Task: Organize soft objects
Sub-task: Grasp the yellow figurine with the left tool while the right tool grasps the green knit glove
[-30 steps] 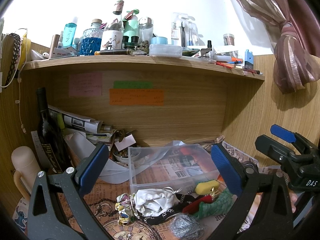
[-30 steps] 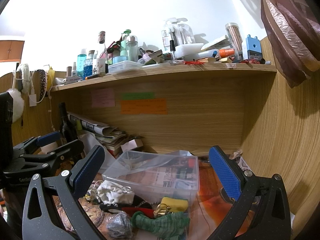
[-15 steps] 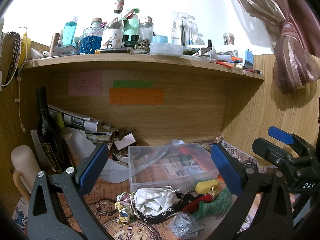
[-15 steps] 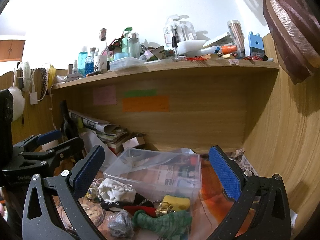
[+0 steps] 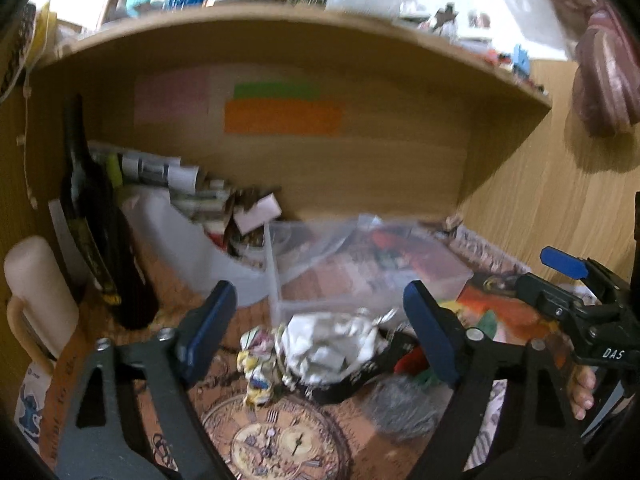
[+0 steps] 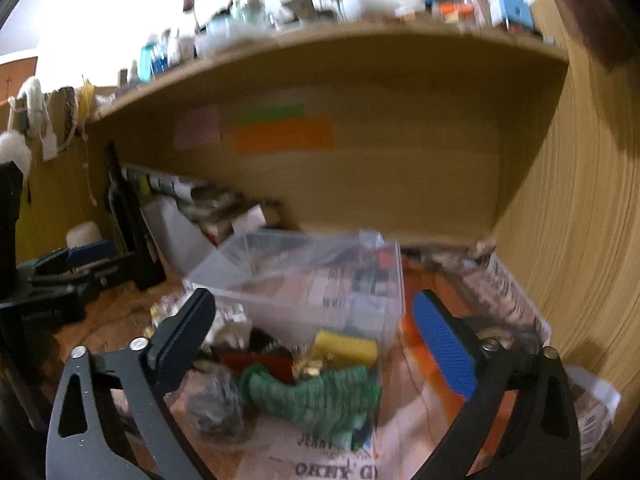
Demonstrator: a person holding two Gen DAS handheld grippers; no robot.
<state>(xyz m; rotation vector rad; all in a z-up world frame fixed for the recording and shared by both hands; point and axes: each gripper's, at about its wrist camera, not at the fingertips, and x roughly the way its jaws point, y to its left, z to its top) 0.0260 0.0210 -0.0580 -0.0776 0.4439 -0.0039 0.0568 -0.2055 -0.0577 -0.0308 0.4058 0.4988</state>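
Hovering over a cluttered desk under a wooden shelf, both grippers have their jaws spread wide and hold nothing. On the far left stand a cream mug and a dark bottle, with a stack of papers leaning behind them.

The left gripper frames a crumpled white cloth lying on the desk mat, with a small multicoloured fabric piece just left of it and a black strap running beneath. A grey fuzzy bundle sits near the front, right of the cloth.

Behind the pile stands a clear plastic box, open at the top; nothing soft can be made out inside it.

The right gripper brackets a green knitted item lying on newspaper just in front of the box. A yellow sponge and a red object lie between the green item and the box wall. Both views are blurred. In the left wrist view, the right gripper appears at the far right edge, fingers of a hand wrapped beneath it.
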